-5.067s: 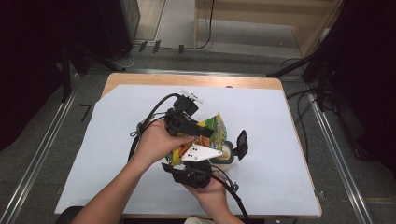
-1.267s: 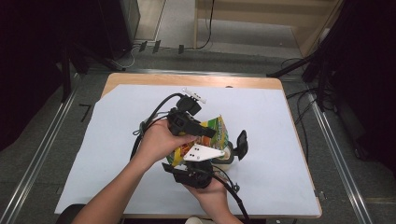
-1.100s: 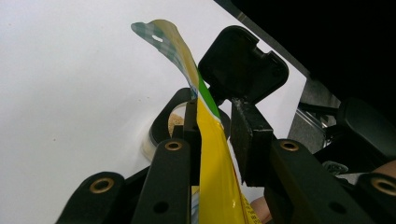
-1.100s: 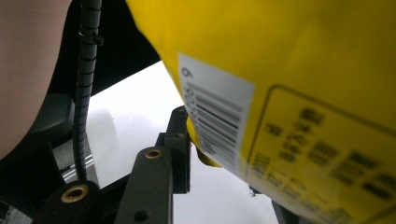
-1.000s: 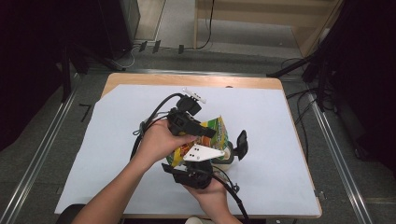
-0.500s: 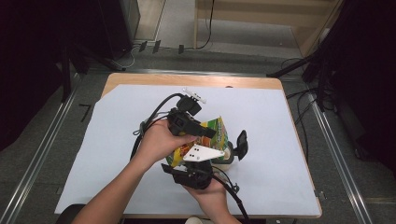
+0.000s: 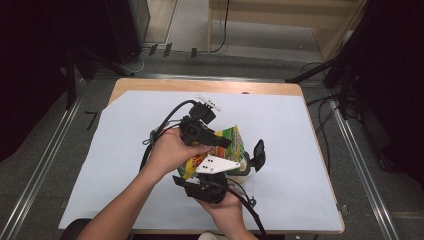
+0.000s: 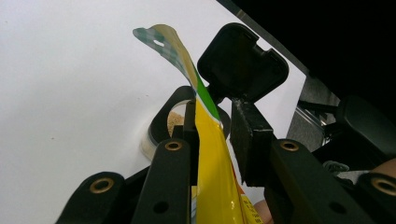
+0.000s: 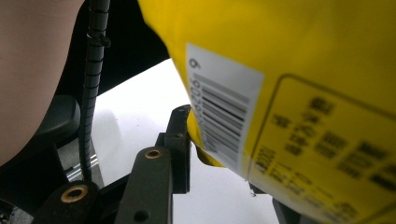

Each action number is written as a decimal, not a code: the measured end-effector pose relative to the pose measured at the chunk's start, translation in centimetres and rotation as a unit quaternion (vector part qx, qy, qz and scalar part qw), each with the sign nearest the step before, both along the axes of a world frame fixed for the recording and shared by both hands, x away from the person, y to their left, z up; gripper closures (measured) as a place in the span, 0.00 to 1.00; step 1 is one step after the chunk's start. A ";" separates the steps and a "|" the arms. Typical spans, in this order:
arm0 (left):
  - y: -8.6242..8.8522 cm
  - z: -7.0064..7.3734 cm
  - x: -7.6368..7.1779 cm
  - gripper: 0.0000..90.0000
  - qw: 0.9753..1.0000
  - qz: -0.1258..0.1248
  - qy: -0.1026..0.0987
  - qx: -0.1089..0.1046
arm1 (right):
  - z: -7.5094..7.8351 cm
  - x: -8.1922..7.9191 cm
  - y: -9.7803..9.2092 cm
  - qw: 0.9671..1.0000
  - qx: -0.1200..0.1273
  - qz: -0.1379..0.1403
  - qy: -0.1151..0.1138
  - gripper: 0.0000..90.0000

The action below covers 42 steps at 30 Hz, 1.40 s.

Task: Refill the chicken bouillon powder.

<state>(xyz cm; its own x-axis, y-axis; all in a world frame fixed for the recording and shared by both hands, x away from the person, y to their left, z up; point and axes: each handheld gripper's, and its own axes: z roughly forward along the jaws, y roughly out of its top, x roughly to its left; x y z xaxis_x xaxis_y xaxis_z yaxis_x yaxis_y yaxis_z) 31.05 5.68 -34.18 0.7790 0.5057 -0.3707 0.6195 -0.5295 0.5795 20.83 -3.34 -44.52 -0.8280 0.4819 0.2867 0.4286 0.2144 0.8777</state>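
Yellow-and-green snack pouch (image 7: 220, 150) held up off the white table sheet (image 7: 310, 165) near the middle of the table, slightly toward the person's edge, tipped so its opened end hangs over a small round clear jar (image 7: 243, 166) with a hinged black flip lid (image 7: 258, 152) standing open at about 3 o'clock from the pouch. Judged purpose: two-point hold keeps the pouch taut and angled so contents run into the jar mouth; lid swung back to keep the opening free. In the left gripper view the jar (image 8: 164, 125) sits beyond the jaws with pale grainy contents inside, and the pouch's green-checked top flap (image 8: 163, 39) curls upward at 12 o'clock. Left gripper (image 7: 215, 141) has its jaws narrowed onto the pouch's upper side, the film pinched between them. Right gripper (image 7: 212, 175) comes in from 6 o'clock beneath the pouch; in the right gripper view one jaw tip presses the pouch's lower edge beside the barcode label (image 9: 224, 121), the opposite jaw hidden behind the bag, so it appears to grip the pouch, though full closure is not clear. Left forearm enters from 7 o'clock, wrist bent over the top; right hand (image 7: 225, 205) low, palm up, close to the table edge. Cables trail back toward the person.
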 end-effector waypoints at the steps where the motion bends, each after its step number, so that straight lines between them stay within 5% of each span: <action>1: 0.0 0.0 0.0 0.85 1.000 0.000 0.000 0.000 | 0.0 0.0 0.0 1.000 0.000 0.000 0.000 0.76; 42: 0.0 0.0 0.0 0.85 1.000 0.001 -0.002 0.001 | 0.1 -0.3 0.1 1.000 -0.010 -0.007 -0.011 0.76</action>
